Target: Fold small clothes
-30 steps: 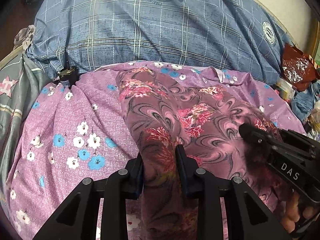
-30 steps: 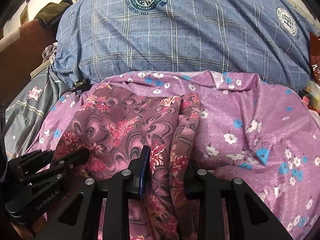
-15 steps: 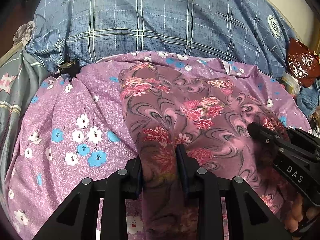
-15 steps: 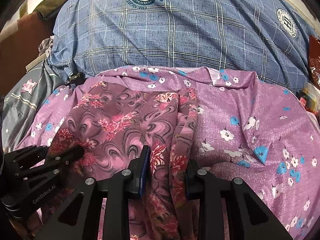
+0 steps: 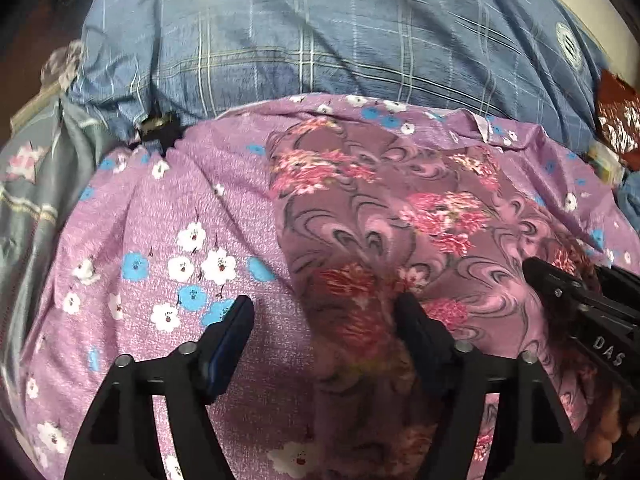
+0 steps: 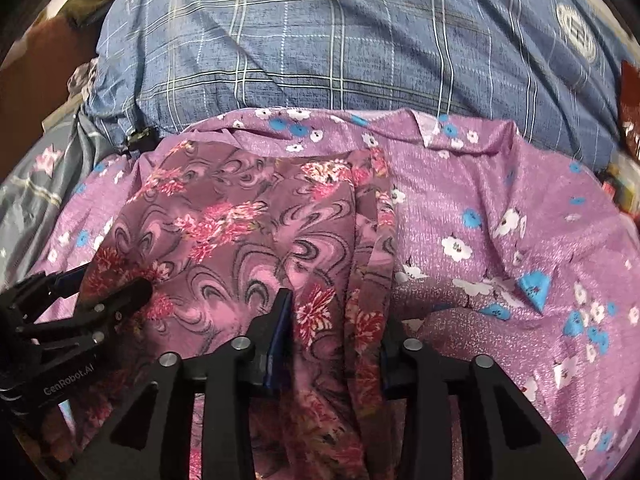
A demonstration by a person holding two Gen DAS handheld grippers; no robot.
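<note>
Nearest the left camera, the left gripper [image 5: 324,312] stands released, jaws spread wide at 6 o'clock; its left finger lies over the lilac flowered sheet [image 5: 168,240] and its right finger rests against the near edge of the swirl-print garment [image 5: 400,216], gripping nothing. The right gripper [image 6: 334,316] has its jaws narrowly parted with a bunched fold of the same garment [image 6: 248,232] running between them; whether it is truly pinched I cannot tell, though the cloth looks gathered there. The garment lies spread on the sheet, its far hem toward 12 o'clock, its right edge doubled in a narrow strip; my reading is that one fold has just been laid and let go on the left side, with the right side to follow. The next move likely calls for freeing the right jaws cleanly without dragging the layers, then taking a fresh edge for the next fold. Beyond, at 12 o'clock, a blue checked duvet [image 6: 340,52] is heaped on the bed; a grey quilt [image 5: 28,184] lies at 9 o'clock.
</note>
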